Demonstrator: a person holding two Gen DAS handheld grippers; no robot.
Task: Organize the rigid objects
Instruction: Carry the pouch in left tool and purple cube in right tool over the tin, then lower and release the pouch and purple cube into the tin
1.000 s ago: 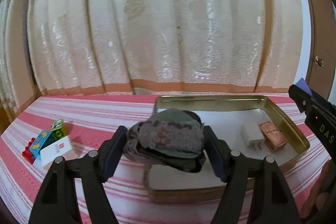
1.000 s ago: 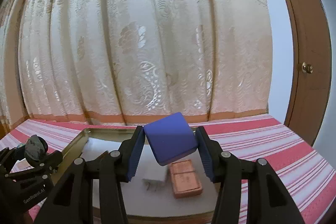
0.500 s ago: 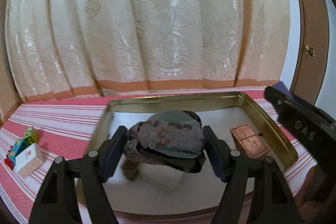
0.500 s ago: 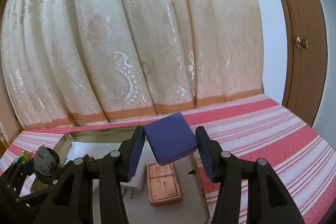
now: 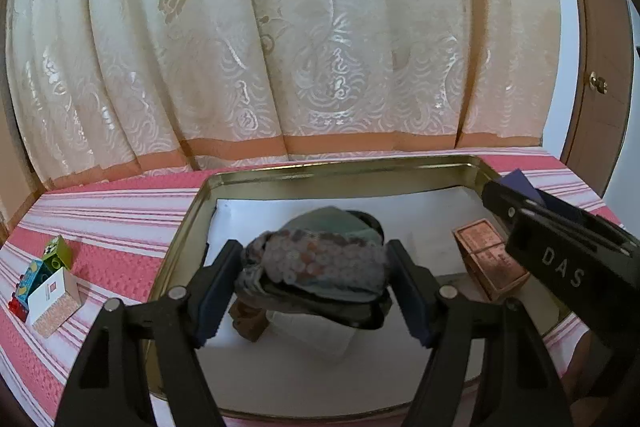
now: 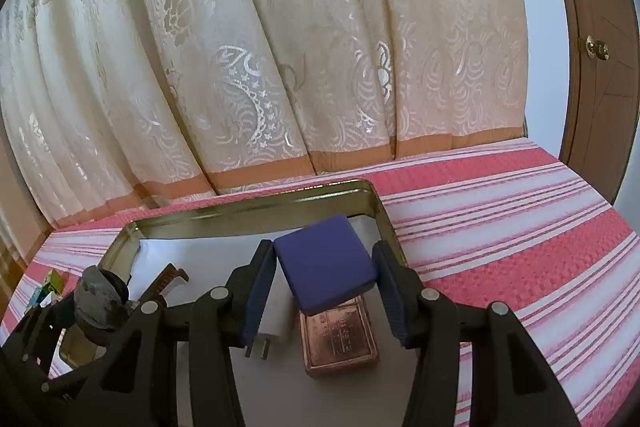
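Left gripper [image 5: 314, 287] clamps the pouch [image 5: 316, 259] over the tray [image 5: 340, 173]. Right gripper [image 6: 326, 281] clamps a blue box [image 6: 326, 269] above the copper box [image 6: 340, 341]. Only the left view shows toy blocks [image 5: 42, 275] far left.

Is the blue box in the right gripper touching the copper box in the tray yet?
Cannot tell. In the right wrist view the blue box overlaps the copper box, so no gap or contact shows; the right gripper grips it.
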